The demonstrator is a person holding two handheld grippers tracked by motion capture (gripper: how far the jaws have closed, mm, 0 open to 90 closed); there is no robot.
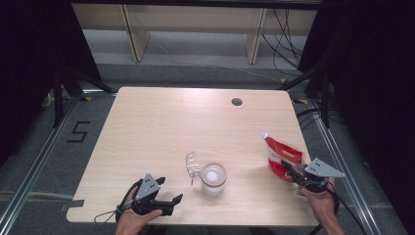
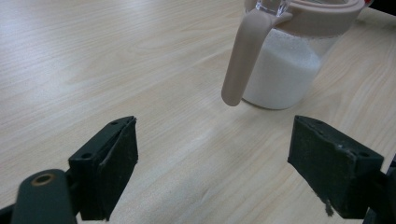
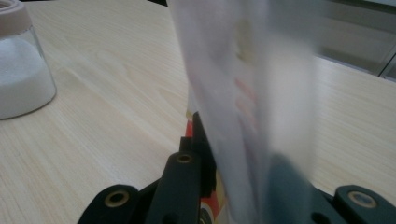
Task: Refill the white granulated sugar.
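**Jar Filled, Bag Held Clear**

Jar [image 1: 214,179] stands near the front edge of the table [image 1: 161,122], its clear lid [image 1: 193,166] flipped back on its left side.

1. Left of the jar, the left gripper [image 1: 169,201] rests on the table with jaws apart, holding nothing.
2. The jar holds white powder to about two thirds; filling appears done.
3. Right of the jar, well apart, the right gripper [image 1: 288,170] is clamped on a red and white bag [image 1: 281,152], whose contents cannot be seen.

Remaining, by judgement: set the bag down and close the lid.
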